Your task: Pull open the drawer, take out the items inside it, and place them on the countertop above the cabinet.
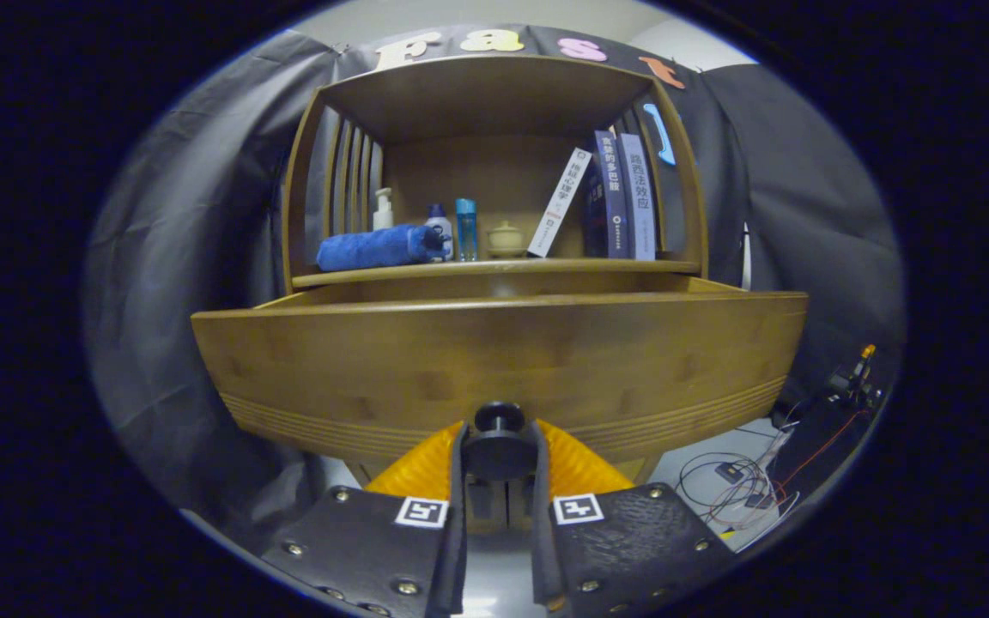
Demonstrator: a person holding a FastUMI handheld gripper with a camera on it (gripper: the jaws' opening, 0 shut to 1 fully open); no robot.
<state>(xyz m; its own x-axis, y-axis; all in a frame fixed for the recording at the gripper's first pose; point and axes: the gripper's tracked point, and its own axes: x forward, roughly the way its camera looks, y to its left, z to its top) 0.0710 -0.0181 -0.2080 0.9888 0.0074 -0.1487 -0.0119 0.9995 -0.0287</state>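
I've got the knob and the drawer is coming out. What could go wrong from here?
1. The tool is clamped on the small round knob; an off-axis pull could slip it off.
2. The drawer already sticks well out from the cabinet; pulling further might bring it right out.
3. The countertop holds a towel, bottles and books, so space is tight.

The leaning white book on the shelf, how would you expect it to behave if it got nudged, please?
The white book would probably tip or slide: it stands tilted, its top resting against the dark books. It looks thin, so likely light and somewhat bendy. The small pot beside its foot could be knocked. The gripper is far off, shut on the drawer knob.
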